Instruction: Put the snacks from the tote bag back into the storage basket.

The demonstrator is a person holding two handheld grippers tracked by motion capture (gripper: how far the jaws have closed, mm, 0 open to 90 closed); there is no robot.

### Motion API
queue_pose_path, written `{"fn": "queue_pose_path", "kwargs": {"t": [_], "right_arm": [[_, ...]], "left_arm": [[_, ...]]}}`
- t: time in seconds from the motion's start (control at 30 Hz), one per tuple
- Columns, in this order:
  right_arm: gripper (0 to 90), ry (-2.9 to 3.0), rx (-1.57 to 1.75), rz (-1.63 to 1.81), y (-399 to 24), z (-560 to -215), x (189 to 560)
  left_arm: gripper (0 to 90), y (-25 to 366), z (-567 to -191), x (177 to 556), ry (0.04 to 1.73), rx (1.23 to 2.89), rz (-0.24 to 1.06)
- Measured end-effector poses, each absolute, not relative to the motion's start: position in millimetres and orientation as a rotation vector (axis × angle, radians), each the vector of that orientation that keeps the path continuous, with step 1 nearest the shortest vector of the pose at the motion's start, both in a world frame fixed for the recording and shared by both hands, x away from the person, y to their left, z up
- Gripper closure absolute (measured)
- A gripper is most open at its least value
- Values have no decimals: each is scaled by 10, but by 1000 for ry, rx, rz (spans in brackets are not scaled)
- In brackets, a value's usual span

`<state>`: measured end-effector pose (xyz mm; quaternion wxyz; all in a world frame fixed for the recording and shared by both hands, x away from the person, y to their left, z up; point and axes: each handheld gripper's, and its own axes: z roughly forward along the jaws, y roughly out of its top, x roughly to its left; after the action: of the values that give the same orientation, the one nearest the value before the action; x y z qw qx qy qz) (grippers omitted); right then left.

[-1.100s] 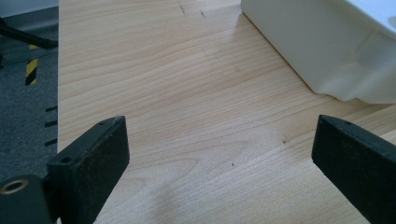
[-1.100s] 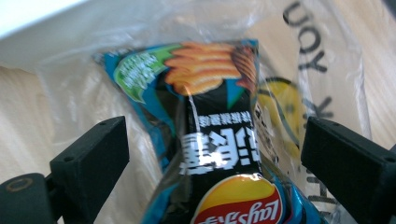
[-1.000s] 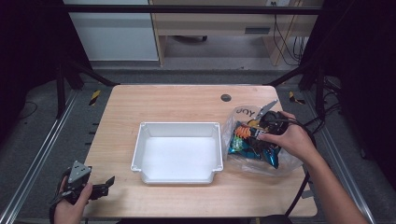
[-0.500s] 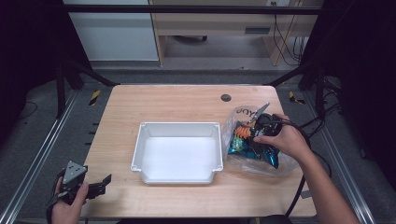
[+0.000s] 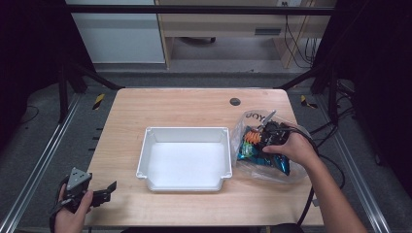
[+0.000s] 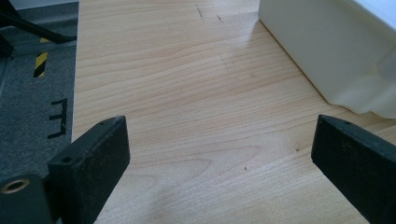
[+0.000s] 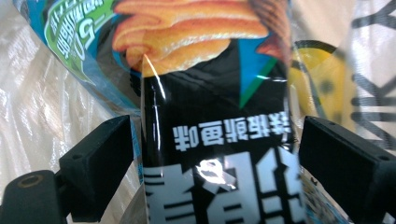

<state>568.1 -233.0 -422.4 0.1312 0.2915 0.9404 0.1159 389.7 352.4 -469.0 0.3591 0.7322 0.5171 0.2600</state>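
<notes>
Table (image 5: 194,104) of pale wood takes up the middle of the high view, with dark floor and metal rails on either side. White tray (image 5: 186,158), rectangular and shallow, sits near the table's centre, and one of its corners also appears at the upper right of the left gripper view. Right of the tray, close to the table's right edge, lies a crumpled clear plastic bag (image 5: 252,121) with dark lettering. Inside the bag are snack packets, among them a black and blue packet (image 7: 219,140) printed with orange chips and white characters.

A person's right hand (image 5: 291,148) reaches into the bag, holding the right gripper (image 5: 265,138). In the right gripper view, its two black jaws stand spread on either side of the black and blue packet; the packet lies between them, and the pads are not pressing on it. The jaws have just been closing a little.

At the near left corner of the table, the person's left hand (image 5: 73,208) holds the left gripper (image 5: 109,189) low over bare wood. Its jaws are wide apart and grasp nothing.

Small dark round hole (image 5: 235,102) marks the far side of the tabletop.
</notes>
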Motion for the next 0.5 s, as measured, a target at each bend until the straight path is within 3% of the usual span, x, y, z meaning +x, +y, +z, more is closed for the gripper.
{"fn": "queue_pose_path", "kwargs": {"t": [0.5], "right_arm": [[113,2755,851,305,-2375,-4350,5678]], "left_arm": [[36,3441,-4712,3904,1313,1936,657]]}}
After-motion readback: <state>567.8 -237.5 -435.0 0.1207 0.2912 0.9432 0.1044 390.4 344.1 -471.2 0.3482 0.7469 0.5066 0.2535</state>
